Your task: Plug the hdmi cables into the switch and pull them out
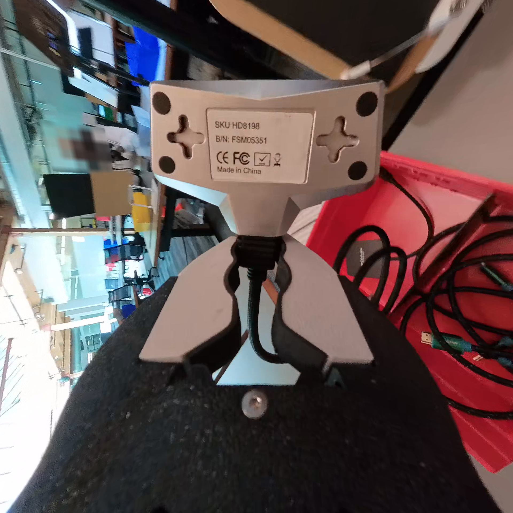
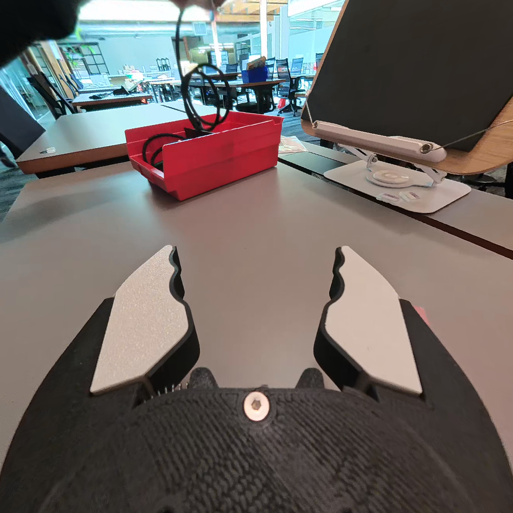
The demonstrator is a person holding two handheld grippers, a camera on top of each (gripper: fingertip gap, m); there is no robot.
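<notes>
In the left wrist view my left gripper (image 1: 256,249) is shut on the black plug (image 1: 256,251) of the silver hdmi switch's own cable. It holds the switch (image 1: 258,205) up in the air with its labelled underside toward the camera. That cable (image 1: 254,313) runs back between the fingers. Several black braided hdmi cables (image 1: 458,291) lie tangled in a red bin (image 1: 402,200) to the right, one plug with a green collar (image 1: 441,342) showing. My right gripper (image 2: 256,249) is open and empty, low over the grey table (image 2: 249,216). Black cable loops (image 2: 205,94) hang from above into the red bin (image 2: 222,163).
A white stand (image 2: 388,177) carries a tilted dark board (image 2: 416,69) at the right, on the neighbouring table. Dark box-shaped items (image 1: 366,258) lie in the bin among the cables. Desks and chairs fill the room behind.
</notes>
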